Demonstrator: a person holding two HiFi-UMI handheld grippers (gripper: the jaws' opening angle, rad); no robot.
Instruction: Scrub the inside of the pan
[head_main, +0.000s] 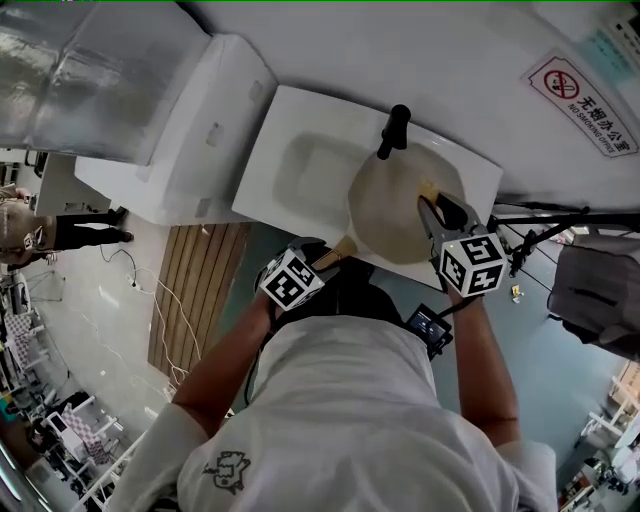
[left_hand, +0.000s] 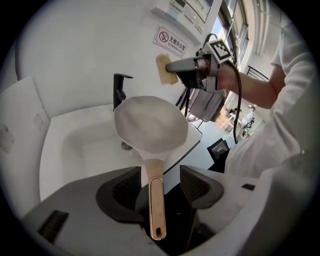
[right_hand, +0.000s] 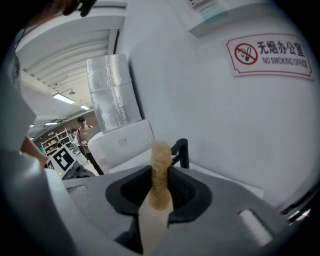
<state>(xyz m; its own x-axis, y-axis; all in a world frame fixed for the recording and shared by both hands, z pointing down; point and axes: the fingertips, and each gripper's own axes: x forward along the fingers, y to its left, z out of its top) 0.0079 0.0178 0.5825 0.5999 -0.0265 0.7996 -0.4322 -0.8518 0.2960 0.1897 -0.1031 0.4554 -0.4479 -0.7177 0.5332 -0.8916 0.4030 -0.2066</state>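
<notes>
A cream pan (head_main: 395, 205) with a pale wooden handle (head_main: 335, 253) sits over the right end of the white sink (head_main: 300, 160). In the left gripper view the pan (left_hand: 150, 125) faces me, and its handle (left_hand: 156, 200) runs back between the jaws of my left gripper (left_hand: 159, 187). Those jaws stand wide apart, with a gap on each side of the handle. My right gripper (head_main: 432, 207) hangs over the pan's right side, shut on a tan sponge (right_hand: 160, 170). The sponge (left_hand: 165, 67) sticks out past the fingertips, above the pan.
A black faucet (head_main: 393, 131) rises behind the pan at the sink's back edge. A white box-like unit (head_main: 190, 120) adjoins the sink on the left, with a silver duct (head_main: 80, 70) beyond it. A no-smoking sign (head_main: 580, 100) hangs on the wall.
</notes>
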